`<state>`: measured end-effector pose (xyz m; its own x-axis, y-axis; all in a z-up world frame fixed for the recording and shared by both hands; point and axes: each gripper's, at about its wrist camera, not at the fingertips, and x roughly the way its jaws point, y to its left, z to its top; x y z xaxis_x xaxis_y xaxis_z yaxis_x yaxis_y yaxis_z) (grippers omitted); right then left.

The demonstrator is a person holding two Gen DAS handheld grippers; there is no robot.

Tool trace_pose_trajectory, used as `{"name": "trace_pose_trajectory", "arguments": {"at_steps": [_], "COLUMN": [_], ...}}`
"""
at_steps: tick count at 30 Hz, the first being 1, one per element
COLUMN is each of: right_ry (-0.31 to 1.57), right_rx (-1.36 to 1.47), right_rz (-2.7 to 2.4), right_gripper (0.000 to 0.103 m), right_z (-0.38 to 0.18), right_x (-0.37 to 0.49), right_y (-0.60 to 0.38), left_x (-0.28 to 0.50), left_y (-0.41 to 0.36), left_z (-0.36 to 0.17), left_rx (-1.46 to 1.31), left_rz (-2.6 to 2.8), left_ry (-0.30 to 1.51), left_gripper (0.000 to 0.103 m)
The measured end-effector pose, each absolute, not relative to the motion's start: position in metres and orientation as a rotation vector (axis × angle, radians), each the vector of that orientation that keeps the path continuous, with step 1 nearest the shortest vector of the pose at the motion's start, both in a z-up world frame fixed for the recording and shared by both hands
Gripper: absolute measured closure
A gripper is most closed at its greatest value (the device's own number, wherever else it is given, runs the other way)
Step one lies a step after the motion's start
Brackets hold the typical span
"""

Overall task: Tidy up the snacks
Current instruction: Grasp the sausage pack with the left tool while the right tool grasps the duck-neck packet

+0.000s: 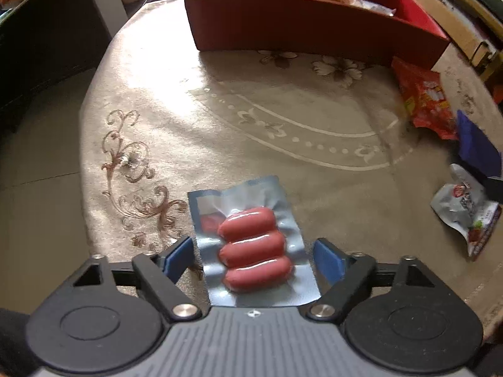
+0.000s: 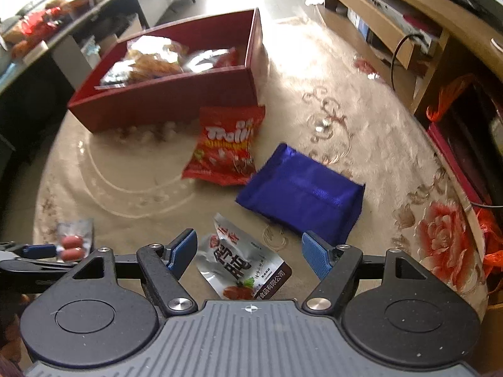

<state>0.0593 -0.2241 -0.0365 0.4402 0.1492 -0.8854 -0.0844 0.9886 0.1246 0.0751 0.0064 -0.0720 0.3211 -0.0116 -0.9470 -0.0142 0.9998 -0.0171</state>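
A vacuum pack of three pink sausages (image 1: pixel 254 245) lies on the patterned beige cloth between the wide-open fingers of my left gripper (image 1: pixel 253 259); neither blue pad touches it. The same pack shows at the left of the right wrist view (image 2: pixel 74 245). My right gripper (image 2: pixel 248 253) is open around a silver snack pouch (image 2: pixel 242 267), apart from it. A red Trolli bag (image 2: pixel 226 144) and a blue packet (image 2: pixel 301 191) lie beyond. The red box (image 2: pixel 169 97) holds several snack bags.
The round table's edge (image 1: pixel 91 144) curves close on the left, with floor below. A wooden TV stand (image 2: pixel 393 28) stands at the right, a dark counter (image 2: pixel 41 44) at the left. Red bag (image 1: pixel 424 97), blue packet (image 1: pixel 474 144) and silver pouch (image 1: pixel 468 207) lie right.
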Motion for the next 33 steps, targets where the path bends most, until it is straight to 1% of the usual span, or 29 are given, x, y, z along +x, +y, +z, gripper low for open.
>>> {"name": "trace_pose_trajectory", "arguments": {"at_steps": [2,8,12,13,15,18,21,22,23,24,26,27,28,30,31,32,33], "right_ry": [1.127,1.139,1.204,1.218,1.222,1.235,1.223,1.228,1.230,1.219,1.209,1.214,1.205,1.189,1.188,1.183,1.180], "right_rx": [0.039,-0.078,-0.094,-0.099,-0.114,-0.062,-0.074,-0.070,-0.061,-0.069,-0.104,-0.119,-0.147,-0.172,-0.166,-0.168,-0.172], "right_rz": [0.158,0.223,0.258,0.264,0.268,0.285,0.214,0.193,0.183,0.174,0.156,0.140,0.137,0.145,0.149,0.150,0.149], "right_gripper": [0.024,0.024,0.024,0.023,0.024,0.024,0.024,0.023,0.022,0.023,0.024,0.024,0.027,0.030,0.034,0.037,0.038], "right_z": [-0.043,-0.056,-0.070,-0.072,-0.071,-0.068,-0.070,-0.072,-0.072,-0.072,-0.074,-0.076,-0.078,-0.077,-0.075,-0.074,-0.073], "right_x": [0.065,0.084,0.081,0.077,0.062,0.047,0.053,0.056,0.059,0.062,0.067,0.068,0.066,0.061,0.058,0.055,0.053], "right_y": [-0.218,-0.197,-0.188,-0.186,-0.183,-0.186,-0.188,-0.189,-0.188,-0.185,-0.178,-0.175,-0.170,-0.167,-0.168,-0.169,-0.171], "left_x": [0.072,0.070,0.072,0.073,0.073,0.074,0.074,0.075,0.076,0.077,0.079,0.079,0.079,0.079,0.079,0.078,0.076], "left_y": [0.004,0.007,0.010,0.011,0.013,0.014,0.010,0.009,0.006,0.002,-0.001,-0.001,0.001,0.005,0.005,0.005,0.003], "left_z": [-0.069,-0.067,-0.067,-0.067,-0.067,-0.068,-0.069,-0.069,-0.069,-0.070,-0.072,-0.073,-0.073,-0.073,-0.072,-0.070,-0.068], "left_rx": [-0.007,-0.014,-0.028,-0.031,-0.040,-0.035,-0.025,-0.020,-0.008,0.016,0.043,0.044,0.036,0.022,0.021,0.020,0.027], "left_rz": [-0.020,-0.054,-0.067,-0.070,-0.074,-0.077,-0.064,-0.056,-0.047,-0.035,-0.018,-0.013,-0.013,-0.019,-0.021,-0.027,-0.032], "left_ry": [1.232,1.231,1.238,1.239,1.241,1.241,1.239,1.235,1.227,1.217,1.211,1.212,1.213,1.216,1.216,1.214,1.214], "left_gripper": [0.033,0.033,0.034,0.034,0.034,0.034,0.033,0.033,0.032,0.027,0.020,0.019,0.018,0.022,0.024,0.034,0.034]}}
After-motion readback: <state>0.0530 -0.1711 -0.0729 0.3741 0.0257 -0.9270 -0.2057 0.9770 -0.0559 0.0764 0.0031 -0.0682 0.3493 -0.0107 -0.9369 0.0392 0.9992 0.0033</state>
